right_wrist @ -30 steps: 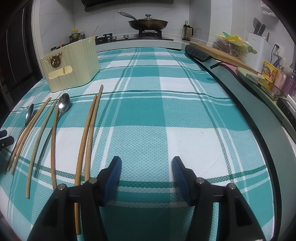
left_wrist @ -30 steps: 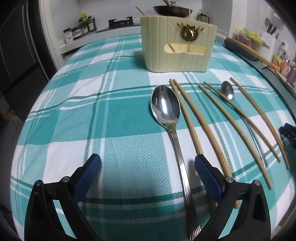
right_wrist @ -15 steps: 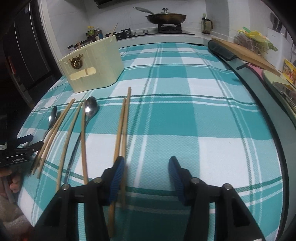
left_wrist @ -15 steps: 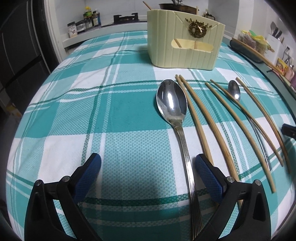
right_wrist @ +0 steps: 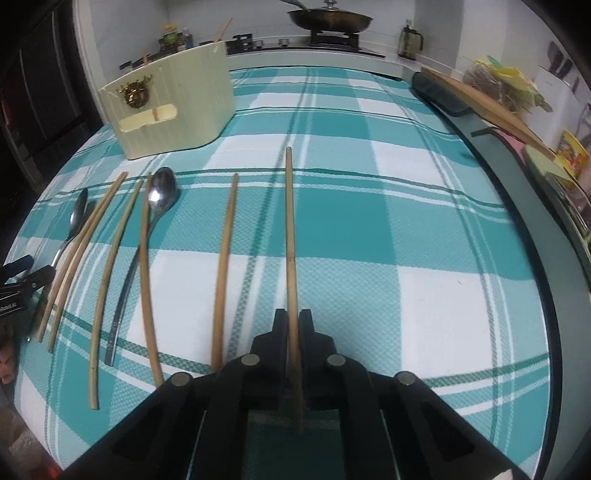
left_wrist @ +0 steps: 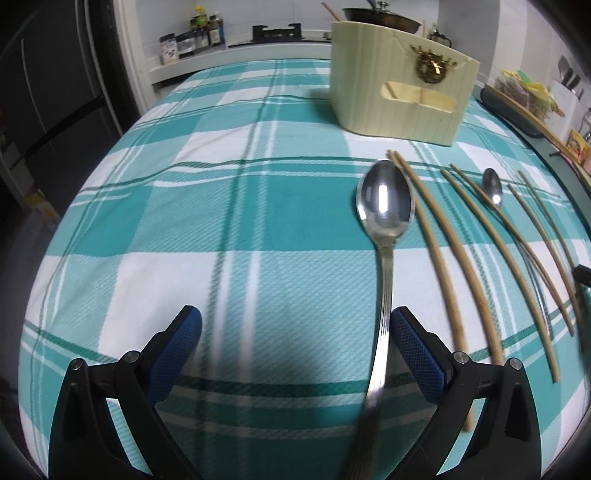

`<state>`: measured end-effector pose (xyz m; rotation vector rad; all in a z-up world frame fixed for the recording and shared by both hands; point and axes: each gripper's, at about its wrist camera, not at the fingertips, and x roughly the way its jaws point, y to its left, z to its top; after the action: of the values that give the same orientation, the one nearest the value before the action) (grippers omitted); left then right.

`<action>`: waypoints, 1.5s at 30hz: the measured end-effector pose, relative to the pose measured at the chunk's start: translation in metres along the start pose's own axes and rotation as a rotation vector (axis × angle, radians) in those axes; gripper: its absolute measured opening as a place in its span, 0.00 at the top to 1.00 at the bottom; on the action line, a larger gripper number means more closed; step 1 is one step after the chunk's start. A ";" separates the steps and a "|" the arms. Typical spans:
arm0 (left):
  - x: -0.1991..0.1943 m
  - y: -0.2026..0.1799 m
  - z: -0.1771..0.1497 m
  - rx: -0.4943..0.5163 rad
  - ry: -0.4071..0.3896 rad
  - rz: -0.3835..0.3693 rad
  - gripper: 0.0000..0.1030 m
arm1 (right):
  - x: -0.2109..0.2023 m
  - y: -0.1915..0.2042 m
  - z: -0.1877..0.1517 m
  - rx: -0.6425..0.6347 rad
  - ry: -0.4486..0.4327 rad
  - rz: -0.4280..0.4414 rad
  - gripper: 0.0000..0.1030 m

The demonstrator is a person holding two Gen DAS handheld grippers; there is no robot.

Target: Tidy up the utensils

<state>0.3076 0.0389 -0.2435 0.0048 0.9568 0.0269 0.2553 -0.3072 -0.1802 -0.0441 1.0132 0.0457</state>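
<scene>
My right gripper (right_wrist: 293,325) is shut on a bamboo chopstick (right_wrist: 290,229) that points away from me over the checked cloth. Its former partner chopstick (right_wrist: 225,266) lies just left of it. Further left lie several more chopsticks and two steel spoons (right_wrist: 160,195) (right_wrist: 77,216). My left gripper (left_wrist: 295,332) is open above the cloth, and the large spoon (left_wrist: 384,206) has its handle running between the fingers, close to the right fingertip (left_wrist: 410,332). The cream utensil holder (left_wrist: 399,96) stands upright at the back, and also shows in the right wrist view (right_wrist: 173,107).
The table's right edge (right_wrist: 535,229) borders a counter with a wooden board (right_wrist: 484,99) and clutter. A stove with a pan (right_wrist: 328,18) is at the back. The left gripper's tip (right_wrist: 22,273) shows at the far left of the right wrist view.
My right gripper moved left over the rightmost chopstick and closed on it, parting it from its neighbour. My left gripper shifted left and forward, so the large spoon now lies nearer its right finger.
</scene>
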 end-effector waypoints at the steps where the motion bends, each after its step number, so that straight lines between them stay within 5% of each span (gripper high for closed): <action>1: -0.001 0.006 -0.001 -0.003 0.001 0.001 0.01 | -0.002 -0.002 -0.004 -0.002 0.000 -0.009 0.94; 7: -0.003 0.019 -0.005 0.091 0.030 -0.059 0.01 | -0.013 -0.006 -0.018 -0.049 0.004 -0.019 0.92; 10: -0.004 0.016 -0.005 0.164 0.051 -0.112 0.01 | -0.013 -0.005 -0.016 -0.079 0.022 -0.016 0.74; 12: -0.004 0.013 -0.004 0.193 0.057 -0.125 0.01 | -0.012 -0.005 -0.015 -0.105 0.041 -0.011 0.70; 23: 0.017 -0.021 0.033 0.305 0.105 -0.153 0.03 | -0.003 -0.010 -0.001 -0.133 0.131 0.057 0.70; 34: 0.037 -0.057 0.074 0.365 0.145 -0.211 0.30 | 0.016 -0.010 0.025 -0.164 0.206 0.086 0.70; 41: 0.041 -0.065 0.085 0.397 0.162 -0.230 0.58 | 0.047 0.004 0.074 -0.177 0.217 0.079 0.68; 43: 0.042 -0.066 0.087 0.386 0.156 -0.233 0.59 | 0.055 0.006 0.089 -0.154 0.199 0.086 0.68; 45: 0.042 -0.065 0.087 0.375 0.139 -0.233 0.60 | 0.064 0.006 0.101 -0.129 0.171 0.068 0.78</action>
<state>0.4046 -0.0248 -0.2287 0.2399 1.0847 -0.3709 0.3741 -0.2946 -0.1811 -0.1329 1.1817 0.1714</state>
